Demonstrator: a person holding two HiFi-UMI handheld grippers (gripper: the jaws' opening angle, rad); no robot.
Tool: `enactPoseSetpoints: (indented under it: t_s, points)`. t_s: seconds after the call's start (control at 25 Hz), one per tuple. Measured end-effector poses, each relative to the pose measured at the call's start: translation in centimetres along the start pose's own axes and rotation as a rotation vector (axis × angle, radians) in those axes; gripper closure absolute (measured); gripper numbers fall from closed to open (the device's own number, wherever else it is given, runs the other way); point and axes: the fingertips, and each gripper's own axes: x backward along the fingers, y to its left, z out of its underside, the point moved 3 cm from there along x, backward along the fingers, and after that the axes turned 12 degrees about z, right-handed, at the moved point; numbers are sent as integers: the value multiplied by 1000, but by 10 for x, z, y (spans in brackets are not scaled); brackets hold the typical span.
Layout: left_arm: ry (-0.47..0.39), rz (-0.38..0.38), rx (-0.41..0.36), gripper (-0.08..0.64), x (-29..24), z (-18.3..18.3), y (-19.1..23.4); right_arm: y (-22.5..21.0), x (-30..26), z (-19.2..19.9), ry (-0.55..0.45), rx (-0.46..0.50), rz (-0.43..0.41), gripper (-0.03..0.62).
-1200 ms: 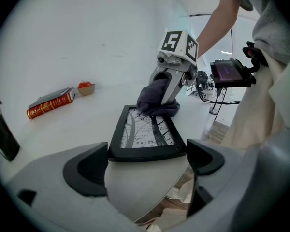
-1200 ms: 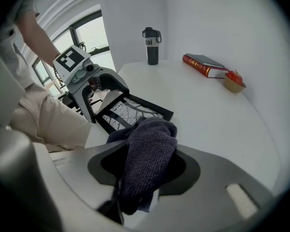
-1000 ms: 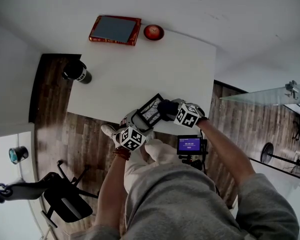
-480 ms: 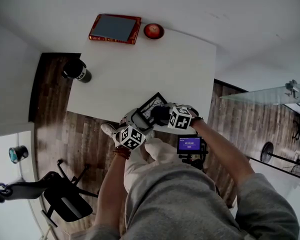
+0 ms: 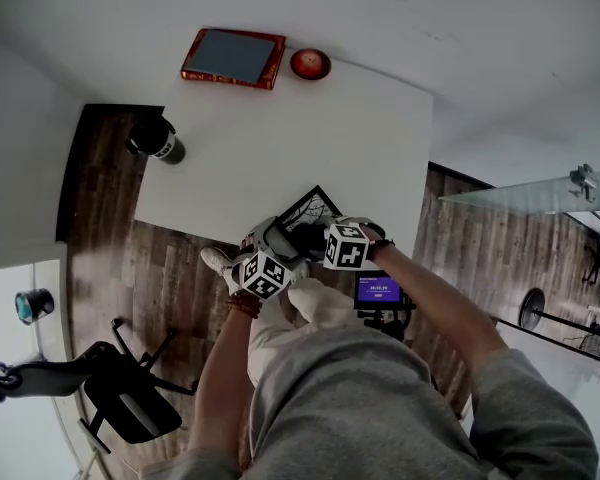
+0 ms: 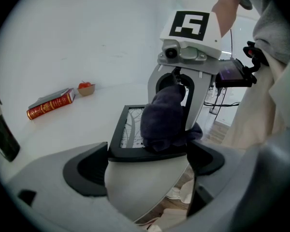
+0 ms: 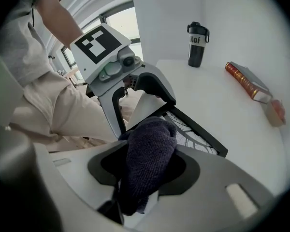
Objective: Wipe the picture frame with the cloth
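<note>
A black bottle (image 5: 155,140) stands at the left edge of the white worktop (image 5: 280,138), and 1 red book (image 5: 232,58) lies at the far edge. Nearer me, the left claw (image 6: 147,153) is clamped on the lower edge of the black picture frame (image 6: 130,129), holding it tilted at the worktop's near edge. The dark cloth (image 6: 162,117) presses on the frame's front, pinched tight in the right claw (image 7: 145,170).

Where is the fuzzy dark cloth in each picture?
Head view: the cloth sits low in the middle, on the picture frame.
Left gripper view: just right of centre, pressed on the frame.
Right gripper view: bottom centre, clamped in the right gripper.
Shared landmark: the red book shows in all three views.
</note>
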Motion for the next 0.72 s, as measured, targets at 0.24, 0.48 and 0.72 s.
enactPoseSetpoints:
  t_s: [0.24,0.48,0.72]
  points:
    - [2,-3,-3,54,0,1,0,1,-1,-2,-6,-7,-17,412]
    - [1,0,-3,54,0,0,0,-15,32,-11,-203,-190,-73,407]
    - [1,0,-4,55,0,1,1,-92,49,25,-205,-389,228,405]
